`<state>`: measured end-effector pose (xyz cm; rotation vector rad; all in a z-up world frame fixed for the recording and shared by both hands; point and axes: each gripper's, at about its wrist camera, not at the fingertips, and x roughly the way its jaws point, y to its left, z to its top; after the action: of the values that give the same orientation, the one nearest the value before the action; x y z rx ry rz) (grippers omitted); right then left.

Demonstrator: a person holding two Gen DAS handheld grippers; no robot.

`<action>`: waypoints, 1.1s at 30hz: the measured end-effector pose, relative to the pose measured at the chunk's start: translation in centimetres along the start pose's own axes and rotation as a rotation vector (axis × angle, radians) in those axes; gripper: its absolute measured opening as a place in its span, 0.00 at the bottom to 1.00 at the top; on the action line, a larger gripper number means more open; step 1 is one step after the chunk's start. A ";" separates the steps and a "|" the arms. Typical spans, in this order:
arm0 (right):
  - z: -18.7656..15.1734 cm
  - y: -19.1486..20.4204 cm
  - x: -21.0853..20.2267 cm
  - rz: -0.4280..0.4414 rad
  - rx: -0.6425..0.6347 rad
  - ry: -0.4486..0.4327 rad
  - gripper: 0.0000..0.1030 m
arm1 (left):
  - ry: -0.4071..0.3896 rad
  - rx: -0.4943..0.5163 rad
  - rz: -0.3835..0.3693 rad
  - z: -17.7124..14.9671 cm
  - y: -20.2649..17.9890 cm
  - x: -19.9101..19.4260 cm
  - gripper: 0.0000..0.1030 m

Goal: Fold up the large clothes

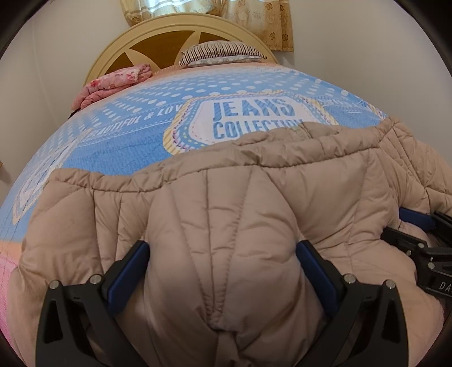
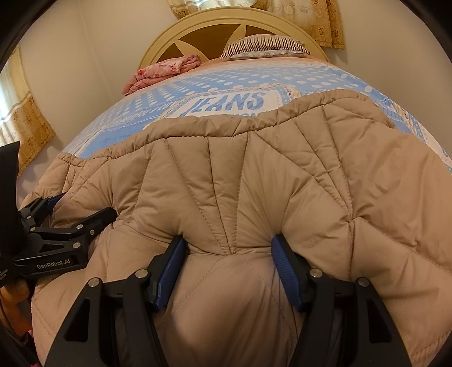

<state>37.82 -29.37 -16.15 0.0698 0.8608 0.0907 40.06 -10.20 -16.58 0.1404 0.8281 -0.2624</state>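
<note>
A beige quilted puffer jacket [image 1: 226,203] lies spread on the blue bed cover, its far hem running across the bed. It fills the right wrist view too [image 2: 254,175]. My left gripper [image 1: 223,262] has its blue pads wide apart with a thick bulge of the jacket pressed between them. My right gripper [image 2: 228,262] stands the same way, its pads around a bunched fold of the jacket. The two grippers are side by side at the jacket's near edge; each shows in the other's view, the right gripper in the left wrist view [image 1: 418,240], the left gripper in the right wrist view [image 2: 56,225].
The bed has a blue dotted cover [image 1: 135,132] printed "JEANS COLLECTION". A folded pink floral cloth [image 1: 113,82] and a striped pillow [image 1: 223,52] lie by the round cream headboard [image 1: 147,42]. Curtains hang behind [image 2: 310,17] and at the left [image 2: 22,124].
</note>
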 end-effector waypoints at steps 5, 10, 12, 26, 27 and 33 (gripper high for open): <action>0.0 0.2 0.1 -0.011 -0.006 0.001 0.62 | 0.000 0.000 0.001 0.0 -0.1 0.0 1.00; 0.0 0.4 0.2 -0.017 -0.010 -0.001 0.62 | -0.002 -0.002 -0.002 0.0 0.0 0.1 1.00; -0.1 0.5 0.2 -0.020 -0.011 -0.004 0.62 | -0.003 -0.004 -0.002 0.0 0.0 0.1 1.00; -0.1 0.8 0.2 -0.043 -0.024 -0.002 0.62 | -0.001 -0.005 0.003 0.0 -0.2 0.2 1.00; -0.1 0.9 0.2 -0.047 -0.026 -0.002 0.62 | 0.002 -0.001 0.006 0.1 -0.3 0.3 1.00; 0.9 2.2 -3.1 -0.047 0.071 -0.045 0.63 | 0.004 -0.002 0.008 0.1 -0.1 0.4 1.00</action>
<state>36.43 -27.54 -13.02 0.1178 0.8206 0.0145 40.39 -10.41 -16.80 0.1426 0.8321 -0.2543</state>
